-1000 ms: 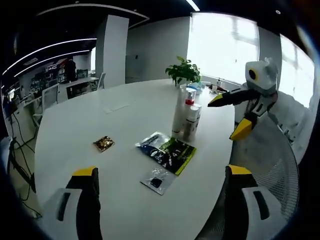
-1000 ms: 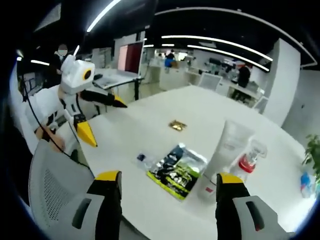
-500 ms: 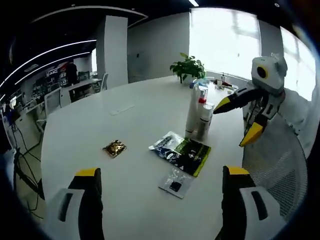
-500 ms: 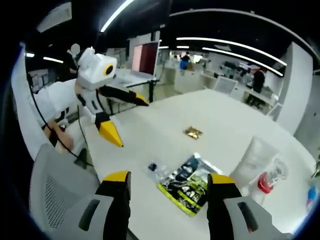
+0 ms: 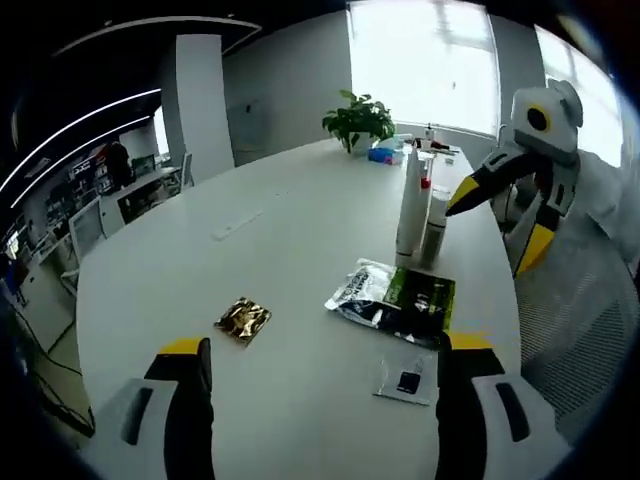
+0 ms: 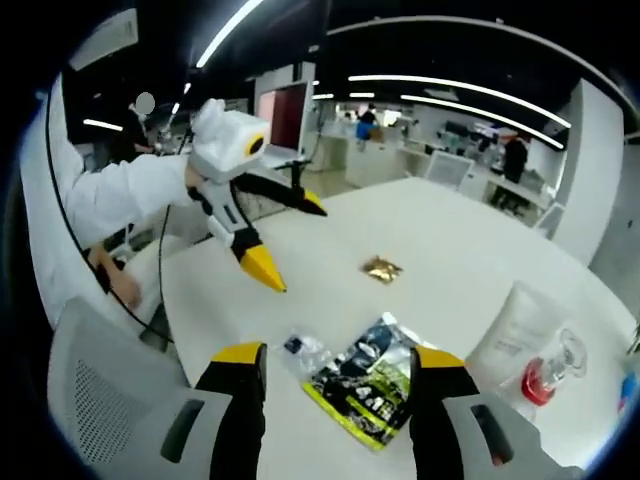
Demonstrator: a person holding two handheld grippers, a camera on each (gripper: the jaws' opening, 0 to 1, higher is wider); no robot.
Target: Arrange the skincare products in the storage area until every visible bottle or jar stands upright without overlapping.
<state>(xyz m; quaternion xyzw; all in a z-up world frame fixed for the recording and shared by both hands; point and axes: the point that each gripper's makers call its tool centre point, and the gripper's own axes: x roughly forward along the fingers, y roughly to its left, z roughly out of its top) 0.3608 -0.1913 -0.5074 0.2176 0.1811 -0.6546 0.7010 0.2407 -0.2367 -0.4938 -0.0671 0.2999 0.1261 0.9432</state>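
Two grippers hang above a round white table (image 5: 300, 230), both with jaws spread wide and nothing between them. In the left gripper view, the left gripper (image 5: 318, 400) has its yellow-tipped jaws low over the near part of the table, and the right gripper (image 5: 505, 215) reaches in from the right edge, its jaws parted just beside the bottles. A tall white tube (image 5: 412, 205) stands upright well ahead of the left gripper, toward the far right side of the table, with a shorter bottle with a red part (image 5: 435, 228) standing touching or just beside it; whether they touch cannot be told. Nearer, a dark and green packet (image 5: 398, 297) lies flat between the bottles and the left gripper's right jaw, and a small clear sachet (image 5: 407, 380) lies just beside that jaw. A small gold packet (image 5: 243, 319) lies apart, ahead of the left jaw. A potted plant (image 5: 356, 120) stands at the far edge.

In the right gripper view, the right gripper (image 6: 335, 385) has the dark and green packet (image 6: 365, 380) lying between its jaws, further on. The white tube (image 6: 515, 330) and red-part bottle (image 6: 545, 370) stand to the right of its right jaw. The left gripper (image 6: 265, 235) hovers over the table's left edge, held by a white sleeve (image 6: 110, 200).
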